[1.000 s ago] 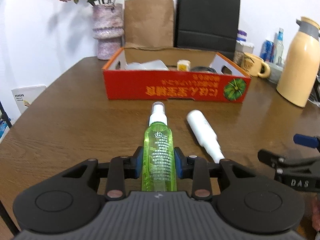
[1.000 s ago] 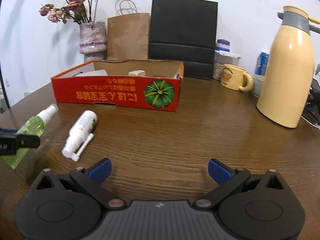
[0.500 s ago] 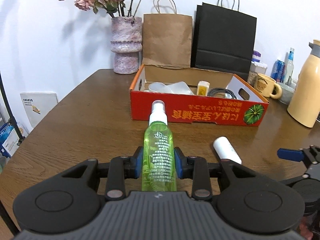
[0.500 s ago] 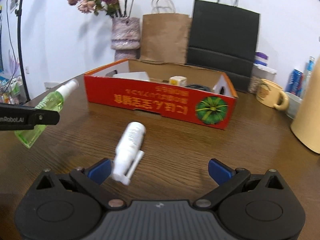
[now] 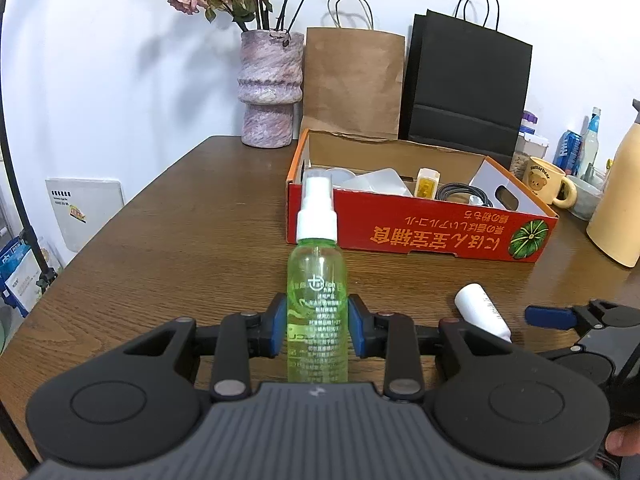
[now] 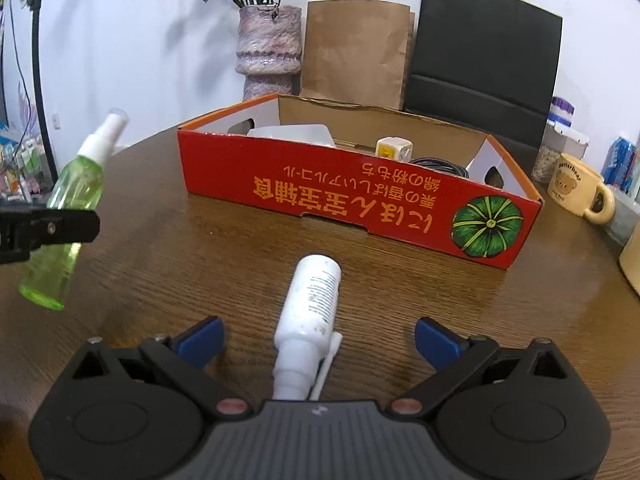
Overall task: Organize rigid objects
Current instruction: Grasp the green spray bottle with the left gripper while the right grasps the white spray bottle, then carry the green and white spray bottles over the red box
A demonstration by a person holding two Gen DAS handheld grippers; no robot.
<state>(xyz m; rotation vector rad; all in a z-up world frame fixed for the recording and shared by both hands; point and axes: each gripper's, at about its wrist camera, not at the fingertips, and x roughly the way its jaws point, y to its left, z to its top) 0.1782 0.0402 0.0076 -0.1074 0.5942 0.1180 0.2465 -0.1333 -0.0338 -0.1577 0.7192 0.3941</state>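
Observation:
My left gripper (image 5: 318, 330) is shut on a green spray bottle (image 5: 317, 300) with a white nozzle, held off the brown table and pointing toward the red cardboard box (image 5: 424, 230). The same green bottle (image 6: 68, 208) hangs at the left of the right wrist view. A white bottle (image 6: 310, 312) lies on the table, its nozzle end toward me, between the blue pads of my right gripper (image 6: 320, 340). Those jaws are closing, with a gap left on each side of the bottle. In the left wrist view the white bottle (image 5: 482, 312) lies at the lower right.
The red box (image 6: 360, 196) holds a clear container, a small yellow and white item and a black cable. Behind it stand a vase (image 5: 270, 88), a brown bag (image 5: 354, 84) and a black bag (image 5: 466, 88). A bear mug (image 6: 580, 188) and a cream flask (image 5: 618, 208) stand at the right.
My right gripper has swung left until the white bottle lies between its pads, which have drawn slightly inward. My left gripper has carried the green bottle left, away from the box.

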